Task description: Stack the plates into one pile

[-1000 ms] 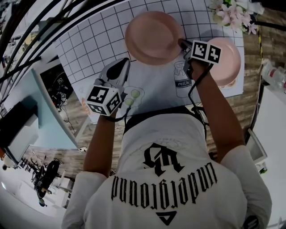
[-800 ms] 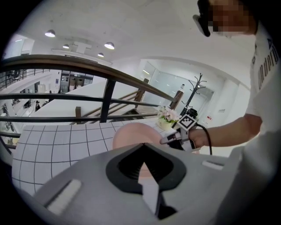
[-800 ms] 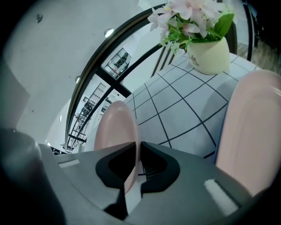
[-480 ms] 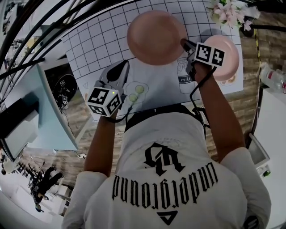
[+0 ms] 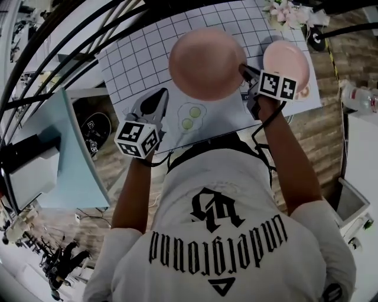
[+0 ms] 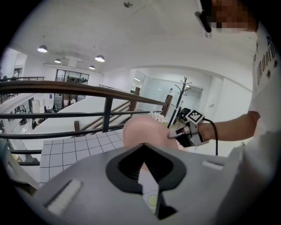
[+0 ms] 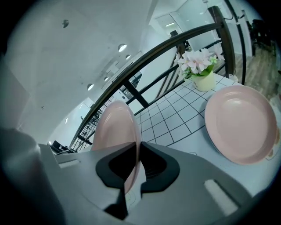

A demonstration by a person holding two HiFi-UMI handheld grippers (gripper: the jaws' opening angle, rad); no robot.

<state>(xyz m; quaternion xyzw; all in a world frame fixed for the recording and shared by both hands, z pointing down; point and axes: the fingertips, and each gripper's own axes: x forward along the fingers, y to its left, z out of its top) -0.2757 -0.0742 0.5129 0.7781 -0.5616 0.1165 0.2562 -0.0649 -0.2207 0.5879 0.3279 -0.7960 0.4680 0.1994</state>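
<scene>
Progress over the last second is small but in the right direction. The lifted plate (image 5: 207, 62) has come lower in my head view and closer to the second plate (image 5: 288, 62), so the gap between their rims is narrower than it was. The milk-carton print that showed between them a second ago is now covered.

My right claw (image 5: 242, 69) is clamped on the lifted plate's right rim. In the right gripper view that rim runs straight between the closed jaws, and the plate hangs in the air above the middle of the gridded mat (image 5: 136, 59). The second plate lies flat at the mat's right edge, near the far right corner where the flowers (image 5: 283, 12) stand. The two plates are near each other but do not overlap yet.

My left claw (image 5: 160, 95) has its jaws together with nothing between them. It hovers over the mat's near left part, beside the fried-egg print (image 5: 190, 115), and it has hardly shifted.

I judge the carry to be under way but not finished. What's left is to bring the lifted plate further right until it is centred over the second plate, level it, lower it and let go. The thin rim hold could let the plate swing if I hurry.
</scene>
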